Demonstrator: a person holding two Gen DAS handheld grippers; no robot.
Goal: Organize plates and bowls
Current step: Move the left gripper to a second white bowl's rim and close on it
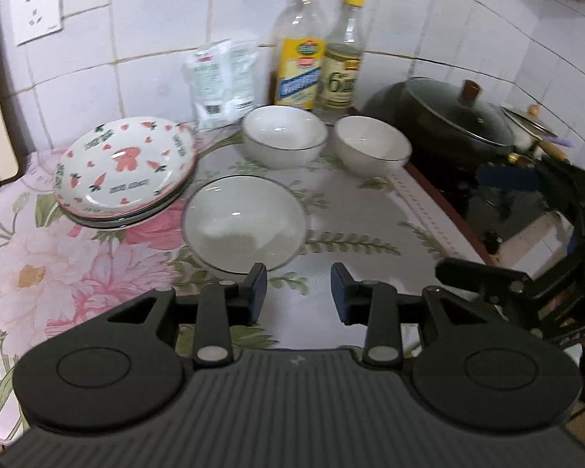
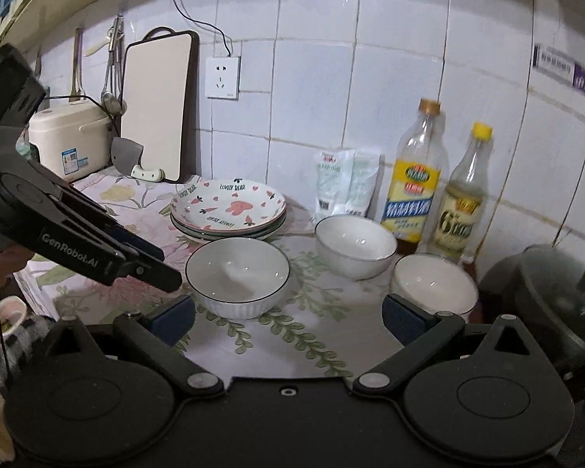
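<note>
White bowls, three of them, sit apart on the flowered cloth (image 1: 78, 273): the near bowl (image 1: 245, 226) just beside the stack of plates (image 1: 124, 171), the middle bowl (image 1: 284, 134) and the right bowl (image 1: 372, 144) nearer the bottles (image 2: 415, 179). Plates look done; I judge nesting the bowls is the step in hand.

Left gripper (image 1: 298, 292): jaws parted, nothing between them. Right gripper (image 2: 288, 312): jaws wide, empty.

To do it well I would pinch one rim squarely, lift clear, and lower it level into a neighbour (glazed rims may slip).

Room: tiled wall (image 2: 312, 78), socket (image 2: 222, 77), cutting board (image 2: 156, 105), rice cooker (image 2: 68, 136), lidded dark pot (image 1: 444, 117) at right.
</note>
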